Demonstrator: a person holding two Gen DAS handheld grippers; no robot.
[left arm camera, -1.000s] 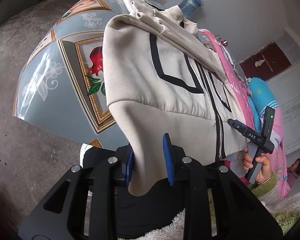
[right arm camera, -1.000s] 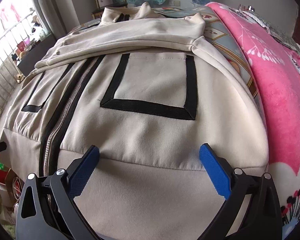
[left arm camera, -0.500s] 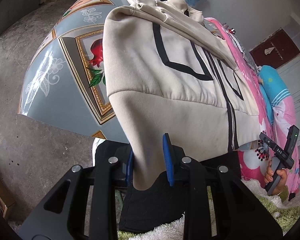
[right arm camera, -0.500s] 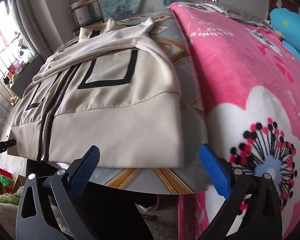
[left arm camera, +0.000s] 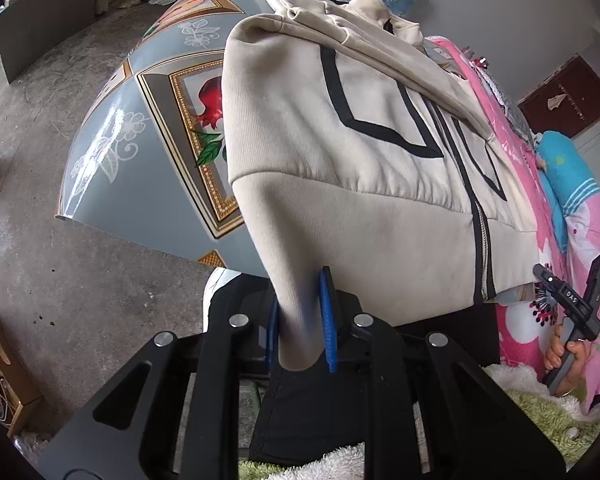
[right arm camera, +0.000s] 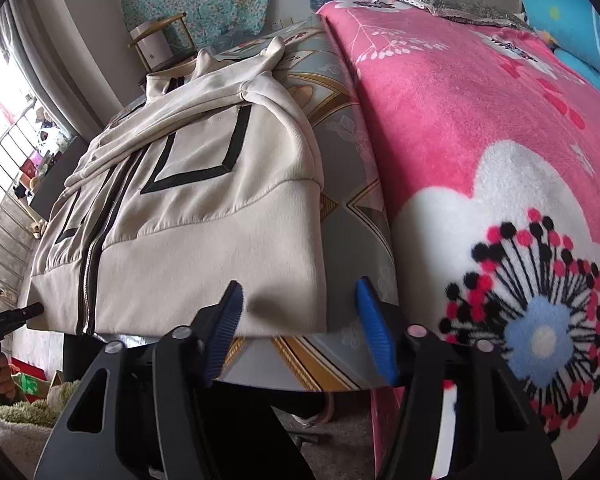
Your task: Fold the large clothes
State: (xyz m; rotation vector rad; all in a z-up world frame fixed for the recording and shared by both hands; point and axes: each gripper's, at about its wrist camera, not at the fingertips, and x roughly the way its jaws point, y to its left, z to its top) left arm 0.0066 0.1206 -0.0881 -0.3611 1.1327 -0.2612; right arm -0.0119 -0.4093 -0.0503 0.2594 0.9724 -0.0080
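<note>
Jacket: we see the cream zip jacket (left arm camera: 372,168) lying front up on the glossy printed table (left arm camera: 112,148), filling the centre of the left wrist frame; its sleeves are folded across the chest toward the upper right.

Left grip: our left gripper (left arm camera: 300,320) is clamped narrowly on the jacket's hem corner, at the lower centre of its frame; the wide hem band (left arm camera: 340,236) hangs over the table edge into the blue pads.

Right grip: our right gripper (right arm camera: 300,328) stands open to a middling width with nothing between the pads.

Key relation: in the right wrist frame the jacket's other hem corner (right arm camera: 312,312) sits at lower centre, just ahead of the open gripper and a little toward its left pad. The jacket's long axis runs away from both grippers toward the upper left of that frame; the hem edge runs across, from one gripper to the other. The right gripper is the nearer one to this free corner.

Materials: soft fleece knit with a plain hem band, black tape pocket outlines and a black-edged metal zip (right arm camera: 90,264). We judge it heavy and floppy, likely to sag between two held corners.

Surroundings: a fuzzy pink floral blanket (right arm camera: 480,140) fills the right of that frame, beside the jacket and not touching it.
</note>
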